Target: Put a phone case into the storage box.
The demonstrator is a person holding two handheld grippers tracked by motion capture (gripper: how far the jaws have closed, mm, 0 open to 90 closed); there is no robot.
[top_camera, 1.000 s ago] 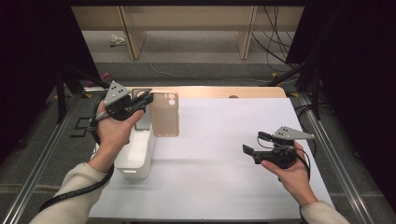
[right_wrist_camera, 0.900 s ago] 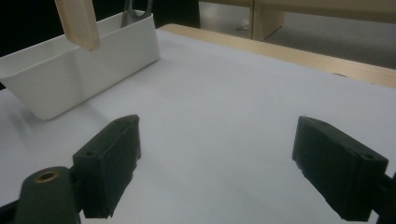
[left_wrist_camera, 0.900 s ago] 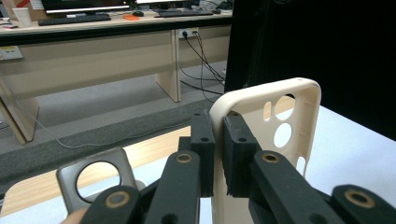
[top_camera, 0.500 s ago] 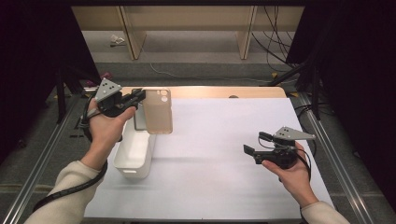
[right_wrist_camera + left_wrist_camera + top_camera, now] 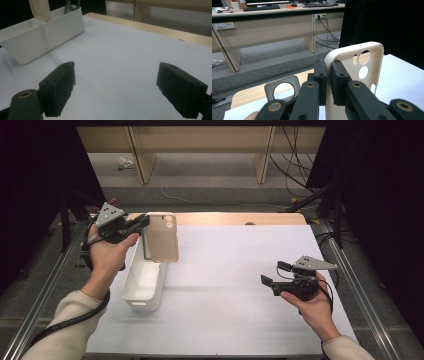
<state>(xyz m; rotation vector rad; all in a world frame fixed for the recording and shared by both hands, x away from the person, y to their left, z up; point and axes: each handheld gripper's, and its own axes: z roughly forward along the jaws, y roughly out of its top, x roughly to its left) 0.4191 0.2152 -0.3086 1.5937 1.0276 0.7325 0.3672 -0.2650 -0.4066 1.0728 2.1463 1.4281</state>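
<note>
Item one, our left gripper point(image 5: 141, 221): jaws drawn narrow and clamped on the side wall of a beige phone case point(image 5: 162, 238), near its camera-cutout end; we hold it lifted above the far end of the white bin point(image 5: 131, 296), clear of the bin's rim, its flat back facing up in the high view. In the left gripper view the case point(image 5: 362, 72) stands on edge between the two pads, three round cutouts showing. Item two, a second, grey phone case point(image 5: 282, 88): it sits upright inside the far end of the white bin, below the lifted one, its round camera opening visible. Item three, our right gripper point(image 5: 274, 273): jaws spread wide with nothing between them, held low over the white table sheet point(image 5: 235, 270), well apart from the white bin and to its right.
</note>
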